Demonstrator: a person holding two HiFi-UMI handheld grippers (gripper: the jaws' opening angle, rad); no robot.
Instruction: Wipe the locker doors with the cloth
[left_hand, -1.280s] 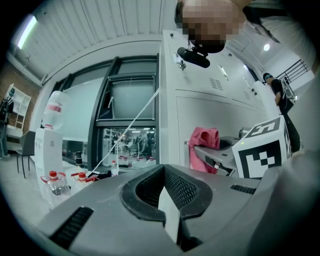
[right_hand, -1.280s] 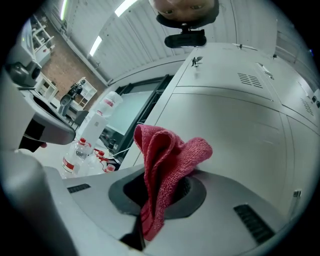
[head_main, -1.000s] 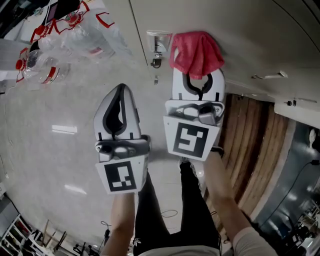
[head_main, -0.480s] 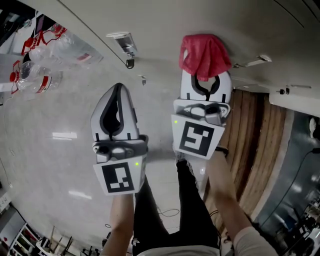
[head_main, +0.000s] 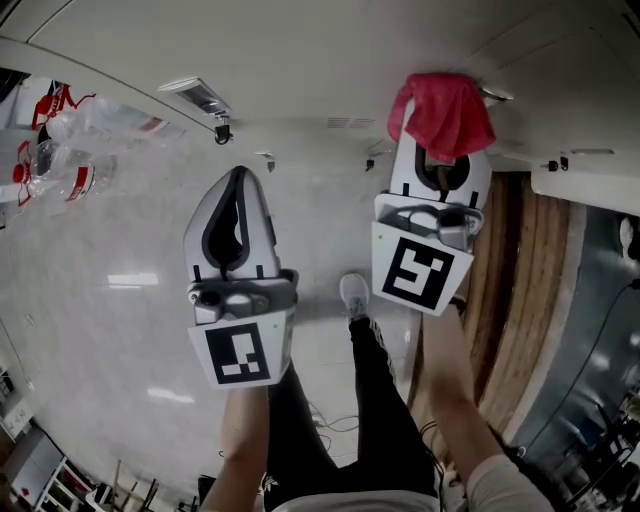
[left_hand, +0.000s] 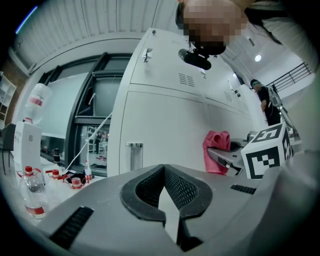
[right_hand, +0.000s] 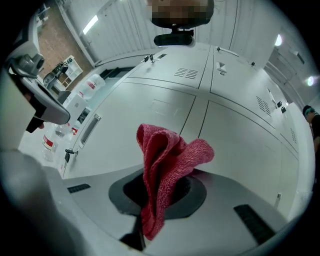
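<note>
Even overhead light, floor glare, fisheye bending and dark corners

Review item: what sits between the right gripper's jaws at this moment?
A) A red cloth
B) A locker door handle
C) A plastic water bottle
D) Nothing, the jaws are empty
A: in the right gripper view, the right gripper has its jaws closed on a bunched red cloth that sticks out past the tips, in front of the white locker doors.
</note>
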